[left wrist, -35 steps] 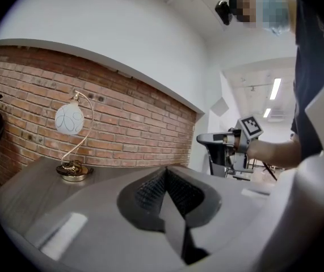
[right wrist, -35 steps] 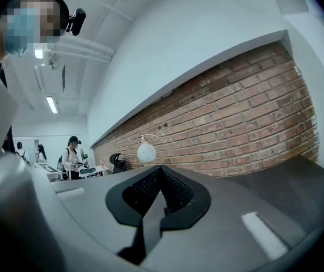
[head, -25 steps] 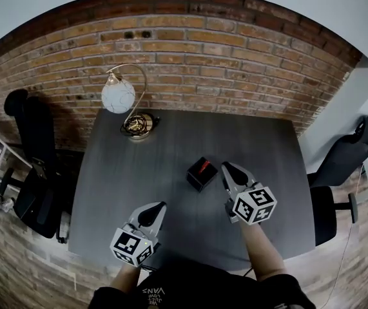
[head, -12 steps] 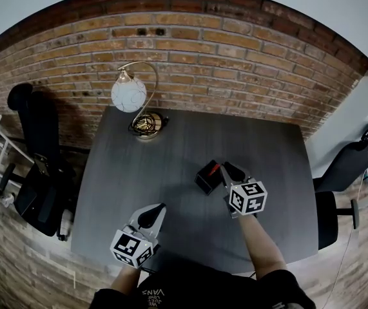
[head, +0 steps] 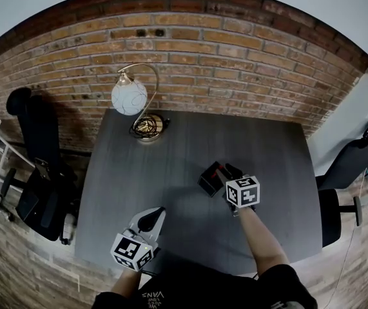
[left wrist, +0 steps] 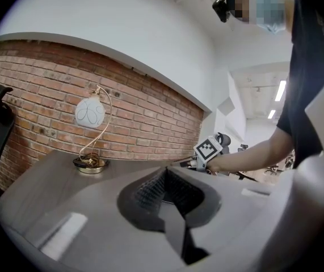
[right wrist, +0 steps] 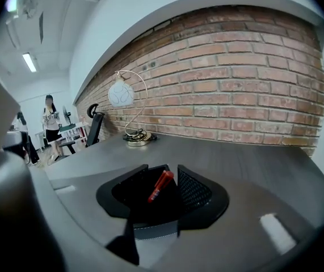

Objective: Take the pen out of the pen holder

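Observation:
A black pen holder stands on the dark grey table, with a red pen leaning inside it. My right gripper is right at the holder's near right side, angled down. In the right gripper view its jaws are opening wide around the holder, and the red pen stands between them with the pads apart from it. My left gripper hovers near the table's front edge, shut and empty.
A globe lamp on a brass base stands at the table's far left by the brick wall. Black office chairs stand at the left and right. People stand far off in the right gripper view.
My right gripper has come down and forward onto the pen holder, and its jaws went from shut to wide apart. The left gripper has shifted only slightly.

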Motion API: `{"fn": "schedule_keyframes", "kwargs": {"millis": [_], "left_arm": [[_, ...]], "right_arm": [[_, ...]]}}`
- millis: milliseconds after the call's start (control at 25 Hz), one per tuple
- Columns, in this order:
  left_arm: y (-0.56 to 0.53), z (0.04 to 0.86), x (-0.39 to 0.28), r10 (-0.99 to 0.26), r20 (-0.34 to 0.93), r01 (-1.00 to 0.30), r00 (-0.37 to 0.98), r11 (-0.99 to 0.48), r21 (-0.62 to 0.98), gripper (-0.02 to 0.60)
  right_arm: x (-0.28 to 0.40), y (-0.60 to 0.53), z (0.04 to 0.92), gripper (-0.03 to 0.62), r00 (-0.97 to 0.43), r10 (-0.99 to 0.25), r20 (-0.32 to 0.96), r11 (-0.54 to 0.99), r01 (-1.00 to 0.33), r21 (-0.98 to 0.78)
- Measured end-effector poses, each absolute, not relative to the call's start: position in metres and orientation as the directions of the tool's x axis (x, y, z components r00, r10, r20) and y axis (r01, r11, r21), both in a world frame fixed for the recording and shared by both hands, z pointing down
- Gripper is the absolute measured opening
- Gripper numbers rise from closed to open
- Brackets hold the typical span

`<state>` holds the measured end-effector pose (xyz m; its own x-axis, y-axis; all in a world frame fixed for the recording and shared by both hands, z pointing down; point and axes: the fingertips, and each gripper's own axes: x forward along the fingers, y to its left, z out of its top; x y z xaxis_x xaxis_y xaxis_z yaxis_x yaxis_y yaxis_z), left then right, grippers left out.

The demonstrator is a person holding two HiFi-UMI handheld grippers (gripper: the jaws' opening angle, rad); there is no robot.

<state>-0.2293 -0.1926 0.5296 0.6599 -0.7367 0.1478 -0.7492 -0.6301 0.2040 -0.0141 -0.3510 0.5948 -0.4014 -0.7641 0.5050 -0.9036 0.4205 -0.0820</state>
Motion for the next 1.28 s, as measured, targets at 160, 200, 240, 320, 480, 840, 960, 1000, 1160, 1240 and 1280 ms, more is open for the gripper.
{"fn": "schedule_keyframes", "kwargs": {"millis": [160,200,240,320,480,840,960,1000,1160,1240,1280], "left_arm": [[-0.193,0.531,-0.233,-0.734,0.156,-0.749,0.661,-0.631,0.2,0.052],[-0.192,0.532,-0.234,-0.734,0.158,-0.749,0.661,-0.631,0.201,0.052],[-0.192,0.532,-0.234,-0.733,0.159,-0.749,0.661,-0.631,0.202,0.052],[-0.191,0.533,-0.235,-0.732,0.163,-0.748,0.662,-0.632,0.202,0.052],[-0.192,0.535,-0.236,-0.735,0.169,-0.753,0.656,-0.627,0.199,0.052],[-0.192,0.535,-0.242,-0.748,0.174,-0.767,0.641,-0.611,0.197,0.052],[-0.189,0.534,-0.24,-0.75,0.167,-0.767,0.64,-0.61,0.198,0.052],[-0.188,0.534,-0.24,-0.751,0.165,-0.768,0.639,-0.609,0.2,0.052],[-0.184,0.535,-0.238,-0.756,0.162,-0.771,0.634,-0.601,0.21,0.052],[-0.182,0.533,-0.237,-0.757,0.161,-0.772,0.633,-0.6,0.211,0.052],[-0.181,0.531,-0.236,-0.758,0.16,-0.772,0.632,-0.6,0.209,0.052]], "right_arm": [[-0.013,-0.356,0.606,0.141,-0.385,-0.748,0.541,0.418,-0.906,-0.066],[-0.012,-0.357,0.607,0.141,-0.382,-0.746,0.545,0.418,-0.906,-0.064],[-0.012,-0.358,0.608,0.14,-0.382,-0.744,0.548,0.419,-0.906,-0.062],[-0.012,-0.361,0.61,0.14,-0.381,-0.74,0.554,0.426,-0.903,-0.052],[-0.011,-0.365,0.613,0.137,-0.374,-0.736,0.565,0.444,-0.896,-0.014],[-0.01,-0.361,0.602,0.073,-0.388,-0.772,0.504,0.455,-0.89,0.013],[-0.009,-0.358,0.59,0.054,-0.396,-0.79,0.468,0.454,-0.891,0.013],[-0.009,-0.357,0.587,0.054,-0.4,-0.794,0.458,0.454,-0.891,0.007],[-0.007,-0.349,0.577,0.052,-0.418,-0.802,0.427,0.447,-0.894,-0.034],[-0.005,-0.345,0.57,0.052,-0.426,-0.81,0.404,0.442,-0.895,-0.059],[-0.003,-0.343,0.565,0.052,-0.43,-0.815,0.389,0.439,-0.896,-0.072]]}}
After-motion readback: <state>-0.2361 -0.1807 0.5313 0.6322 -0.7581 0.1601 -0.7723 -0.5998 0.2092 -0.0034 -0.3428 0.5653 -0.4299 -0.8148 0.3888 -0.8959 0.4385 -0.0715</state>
